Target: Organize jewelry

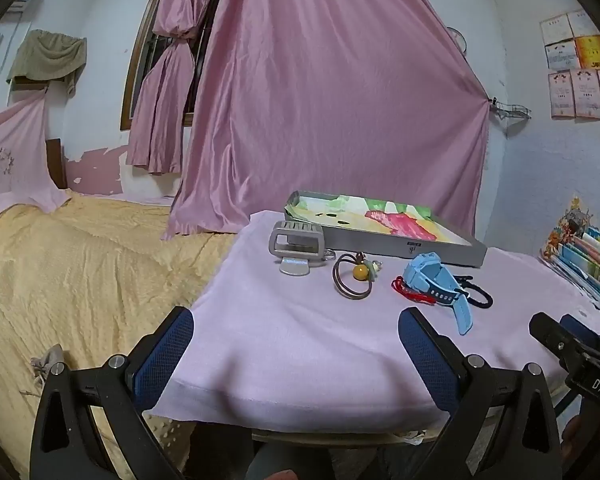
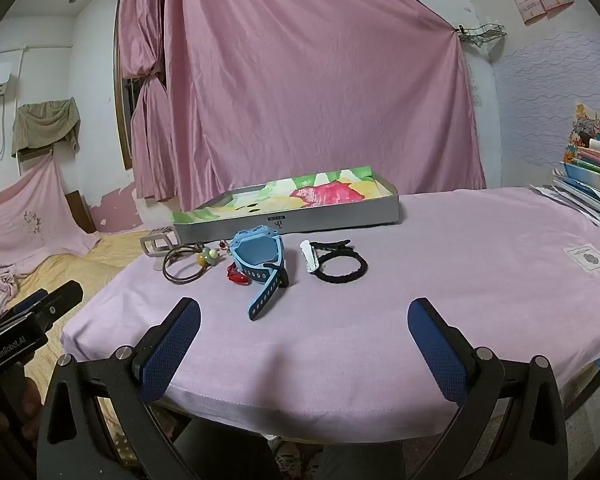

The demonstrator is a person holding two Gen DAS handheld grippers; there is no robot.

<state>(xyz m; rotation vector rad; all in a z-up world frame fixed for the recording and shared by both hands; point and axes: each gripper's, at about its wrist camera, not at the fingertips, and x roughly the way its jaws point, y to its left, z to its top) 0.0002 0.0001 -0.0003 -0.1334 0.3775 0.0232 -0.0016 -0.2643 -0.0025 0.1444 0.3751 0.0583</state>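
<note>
Hovering over the near edge of the pink-covered table (image 2: 440,240), the left gripper (image 1: 296,328) and right gripper (image 2: 304,320) both gape wide, holding nothing — the blue watch (image 2: 260,256), brown bracelet (image 2: 182,266) and black hair tie (image 2: 342,268) lie before a shallow tray (image 2: 284,229).

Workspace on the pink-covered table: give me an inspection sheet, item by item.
Surface: pink cloth, smooth.
Job's things: grey tray at the back, holding only a floral liner; in front, blue watch, brown hair tie with beads, red cord, black hair tie, white clip, grey claw clip.
Clutter: book stack at right.
Grippers: left gripper and right gripper open, empty.
Cables: nothing seen.
Surroundings: pink curtain, yellow bedspread.
</note>
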